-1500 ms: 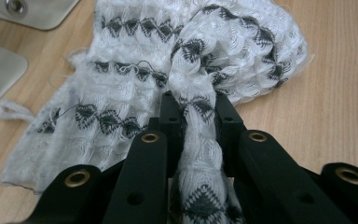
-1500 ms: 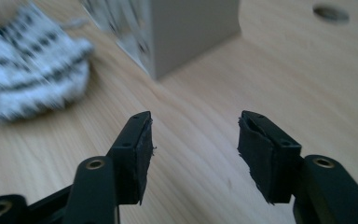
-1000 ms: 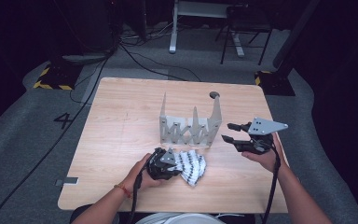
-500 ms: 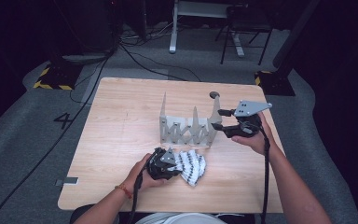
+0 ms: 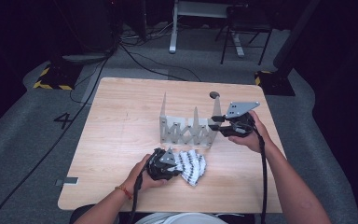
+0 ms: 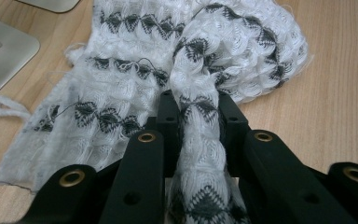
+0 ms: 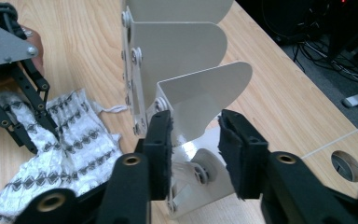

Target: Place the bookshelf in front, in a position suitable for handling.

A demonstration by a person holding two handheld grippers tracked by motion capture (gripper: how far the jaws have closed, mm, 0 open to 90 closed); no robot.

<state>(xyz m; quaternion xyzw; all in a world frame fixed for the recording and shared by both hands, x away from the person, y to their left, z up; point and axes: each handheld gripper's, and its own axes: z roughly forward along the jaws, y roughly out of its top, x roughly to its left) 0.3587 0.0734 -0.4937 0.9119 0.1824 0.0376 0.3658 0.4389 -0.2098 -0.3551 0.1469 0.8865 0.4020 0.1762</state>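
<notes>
Spanning the wooden counter (image 5: 121,140), the scene had shifted in a second: the right tongs (image 7: 193,140) had swung in from the counter's edge to the grey metal rack (image 5: 186,128), jaws parted around its end fin, seemingly ready to steady it. The left tongs (image 6: 196,116) stayed clamped on a fold of the white patterned cloth (image 5: 191,165), lying just before the rack.
</notes>
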